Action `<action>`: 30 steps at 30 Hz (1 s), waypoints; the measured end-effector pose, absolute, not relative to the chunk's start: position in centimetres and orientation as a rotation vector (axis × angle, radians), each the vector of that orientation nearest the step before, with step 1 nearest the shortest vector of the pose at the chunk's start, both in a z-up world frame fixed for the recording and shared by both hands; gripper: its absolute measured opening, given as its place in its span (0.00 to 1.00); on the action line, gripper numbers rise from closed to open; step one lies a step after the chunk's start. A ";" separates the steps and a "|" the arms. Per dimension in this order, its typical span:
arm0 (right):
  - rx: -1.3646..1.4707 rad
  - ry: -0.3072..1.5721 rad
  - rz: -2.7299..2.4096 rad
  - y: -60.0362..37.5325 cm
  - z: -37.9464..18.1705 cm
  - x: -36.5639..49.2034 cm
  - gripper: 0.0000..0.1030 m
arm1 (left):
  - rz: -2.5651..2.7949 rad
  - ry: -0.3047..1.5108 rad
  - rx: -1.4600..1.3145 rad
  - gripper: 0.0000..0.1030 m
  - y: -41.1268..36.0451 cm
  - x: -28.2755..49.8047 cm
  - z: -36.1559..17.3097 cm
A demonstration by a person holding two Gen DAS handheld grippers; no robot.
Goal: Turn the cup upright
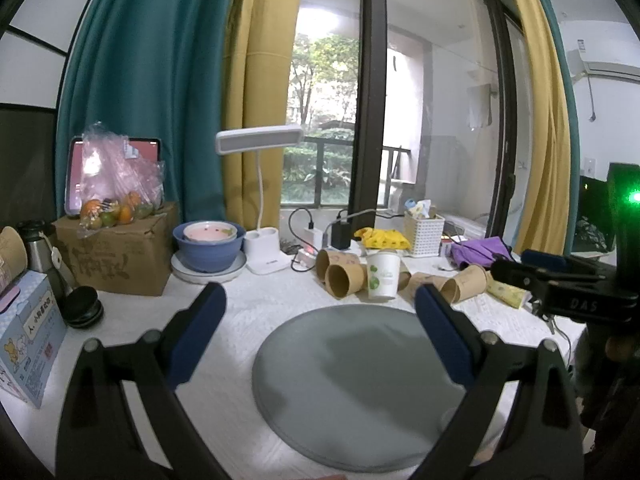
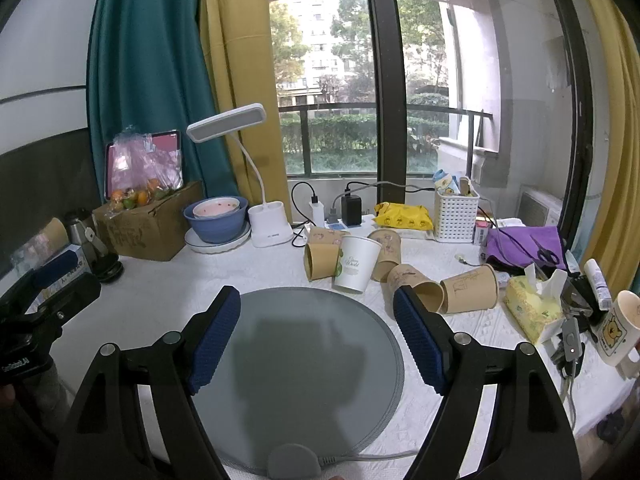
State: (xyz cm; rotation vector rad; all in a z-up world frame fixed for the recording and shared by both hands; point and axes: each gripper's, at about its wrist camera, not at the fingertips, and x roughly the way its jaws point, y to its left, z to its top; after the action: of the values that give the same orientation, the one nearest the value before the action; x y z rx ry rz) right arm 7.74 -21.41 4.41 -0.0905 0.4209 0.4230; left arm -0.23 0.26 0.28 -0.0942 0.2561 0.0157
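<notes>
Both pairs of jaws are held wide apart and nothing is gripped. The left gripper [image 1: 320,316] and the right gripper [image 2: 316,320] are kept low over the grey mat [image 2: 304,368], side by side, each seen at the edge of the other's view; this is judged to be a ready stance, with the mat left bare as the working spot.

Beyond the mat's far rim the cups are gathered. A white cup [image 2: 356,262] stands mouth up, leaning slightly, so it is taken to need no flipping. Around it brown cups lie on their sides: one just left of it [image 2: 320,260], one behind, and two to its right [image 2: 418,286] [image 2: 470,288]. The nearest of these lies just past the right gripper's right fingertip [image 2: 412,312], outside the jaws; none is between either pair. Which fallen cup is meant cannot be told.
</notes>
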 end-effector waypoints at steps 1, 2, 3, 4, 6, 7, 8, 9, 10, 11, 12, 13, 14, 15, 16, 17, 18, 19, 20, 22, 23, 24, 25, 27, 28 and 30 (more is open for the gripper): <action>-0.091 0.420 0.422 -21.4 4.4 7.7 0.79 | 0.015 0.256 -0.094 0.94 0.3 -0.2 0.3; -0.091 0.420 0.422 -21.4 4.4 7.7 0.79 | 0.015 0.256 -0.095 0.94 0.3 -0.2 0.3; -0.091 0.418 0.422 -21.4 4.4 7.8 0.79 | 0.015 0.256 -0.094 0.93 0.2 -0.2 0.3; -0.091 0.419 0.423 -21.4 4.2 7.8 0.79 | 0.015 0.256 -0.093 0.94 0.2 -0.2 0.3; -0.091 0.419 0.422 -21.3 4.8 7.6 0.79 | 0.016 0.255 -0.093 0.94 0.2 -0.3 0.3; -0.091 0.418 0.423 -21.3 4.8 7.6 0.79 | 0.016 0.255 -0.093 0.94 0.1 -0.2 0.3; -0.092 0.419 0.423 -21.3 4.7 7.6 0.79 | 0.016 0.255 -0.093 0.94 0.1 -0.2 0.3; -0.092 0.419 0.423 -21.3 4.8 7.6 0.79 | 0.017 0.256 -0.093 0.94 0.1 -0.2 0.3; -0.091 0.417 0.423 -21.4 4.7 7.6 0.79 | 0.017 0.255 -0.092 0.94 0.1 -0.3 0.3; -0.091 0.417 0.423 -21.3 4.7 7.6 0.79 | 0.016 0.255 -0.092 0.94 0.1 -0.3 0.3; -0.091 0.418 0.422 -21.3 4.6 7.6 0.79 | 0.017 0.255 -0.092 0.94 0.1 -0.3 0.3; -0.091 0.418 0.422 -21.3 4.7 7.6 0.79 | 0.016 0.255 -0.092 0.94 0.1 -0.3 0.3; -0.091 0.418 0.422 -21.3 4.7 7.6 0.79 | 0.016 0.254 -0.092 0.94 0.1 -0.3 0.3; -0.091 0.416 0.422 -21.4 4.8 7.6 0.79 | 0.017 0.254 -0.092 0.94 0.1 -0.3 0.3; -0.091 0.417 0.422 -21.3 4.6 7.6 0.79 | 0.016 0.255 -0.092 0.93 0.1 -0.3 0.3; -0.091 0.417 0.422 -21.3 4.7 7.6 0.79 | 0.016 0.255 -0.092 0.94 0.1 -0.3 0.3; -0.092 0.416 0.422 -21.3 4.7 7.6 0.79 | 0.017 0.255 -0.092 0.94 0.1 -0.3 0.3; -0.091 0.417 0.421 -21.3 4.8 7.6 0.79 | 0.017 0.255 -0.092 0.94 0.1 -0.3 0.3; -0.091 0.417 0.422 -21.3 4.8 7.6 0.79 | 0.016 0.255 -0.092 0.94 0.1 -0.3 0.3; -0.091 0.416 0.422 -21.3 4.7 7.6 0.79 | 0.016 0.255 -0.092 0.94 0.1 -0.3 0.3; -0.091 0.416 0.422 -21.3 4.7 7.6 0.79 | 0.016 0.254 -0.092 0.94 0.1 -0.3 0.3; -0.092 0.415 0.422 -21.3 4.7 7.6 0.79 | 0.016 0.254 -0.092 0.94 0.2 -0.3 0.3; -0.092 0.416 0.422 -21.3 4.7 7.6 0.79 | 0.016 0.254 -0.092 0.94 0.2 -0.3 0.3; -0.092 0.416 0.422 -21.3 4.6 7.6 0.79 | 0.015 0.256 -0.092 0.94 0.2 -0.2 0.3; -0.091 0.415 0.422 -21.3 4.7 7.6 0.79 | 0.016 0.255 -0.091 0.94 0.1 -0.3 0.3; -0.092 0.416 0.422 -21.3 4.7 7.6 0.79 | 0.016 0.255 -0.092 0.94 0.2 -0.3 0.3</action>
State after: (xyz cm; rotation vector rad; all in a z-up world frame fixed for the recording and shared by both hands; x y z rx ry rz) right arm 7.61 -21.28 4.75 -0.0917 0.4164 0.4222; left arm -0.27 0.15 0.29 -0.0921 0.2546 0.0164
